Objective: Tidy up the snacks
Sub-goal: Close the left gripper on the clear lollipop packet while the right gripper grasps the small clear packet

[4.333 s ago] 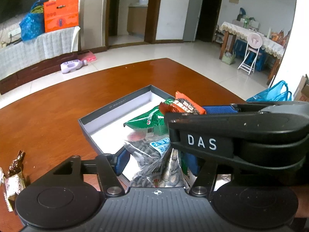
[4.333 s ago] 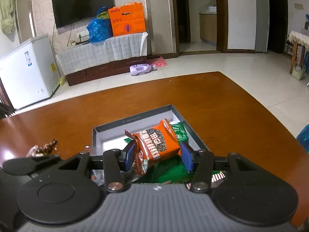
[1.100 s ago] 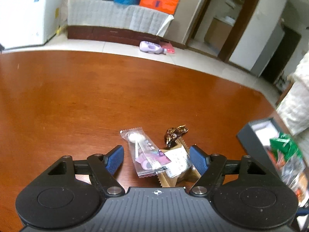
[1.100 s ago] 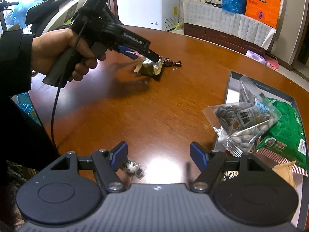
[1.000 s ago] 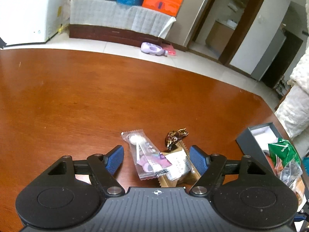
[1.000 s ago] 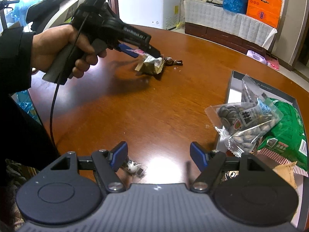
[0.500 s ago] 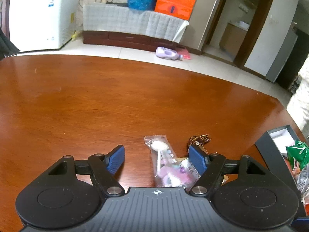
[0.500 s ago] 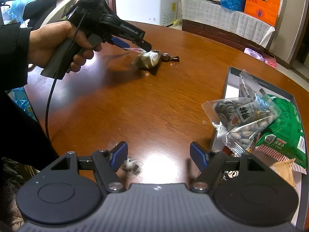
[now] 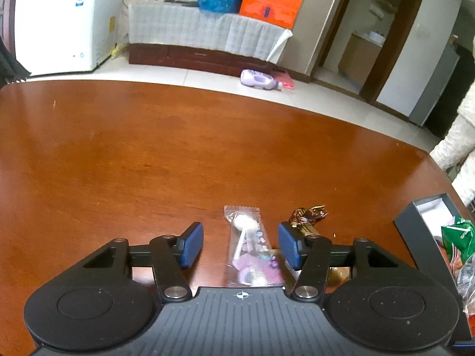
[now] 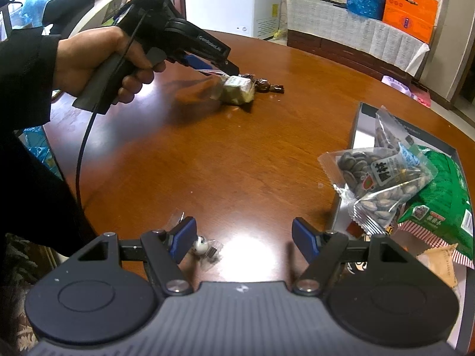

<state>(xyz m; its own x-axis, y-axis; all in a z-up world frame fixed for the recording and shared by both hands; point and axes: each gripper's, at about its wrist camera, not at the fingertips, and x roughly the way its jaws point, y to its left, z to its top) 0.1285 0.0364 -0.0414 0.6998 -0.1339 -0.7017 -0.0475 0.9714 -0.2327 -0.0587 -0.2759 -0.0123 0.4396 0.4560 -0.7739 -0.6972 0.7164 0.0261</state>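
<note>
Left gripper (image 9: 240, 237) angled down over the brown table (image 9: 148, 154). A clear lollipop packet (image 9: 248, 246) lies lengthwise between its blue fingers (image 9: 191, 244); the jaws have just been closing in, but a gap shows on each side of the packet, so the pads do not press on it. Just right of the packet, a brown-and-gold twisted candy (image 9: 308, 215), partly behind the right finger. A gold wrapped snack lies under that same finger, mostly hidden.

In the right wrist view a hand (image 10: 98, 62) in a dark sleeve holds the left gripper by its pistol grip at the far left of the table. The gold packet (image 10: 237, 90) sits at its tip, blurred; the twisted candy lies just beyond it.

Right gripper (image 10: 243, 238) low over the near table edge, fingers (image 10: 304, 238) wide apart, nothing between them. A small clear-wrapped candy (image 10: 204, 249) lies just beside the left finger; cannot tell whether they touch.

Grey box (image 10: 360, 127) at right, white inside. A clear bag of sunflower seeds (image 10: 383, 178) hangs over its left wall onto the table. A green packet (image 10: 442, 204) lies in the box beside it, and a tan wrapper at the near right edge. The box corner (image 9: 415, 231) also shows at far right in the left view.
</note>
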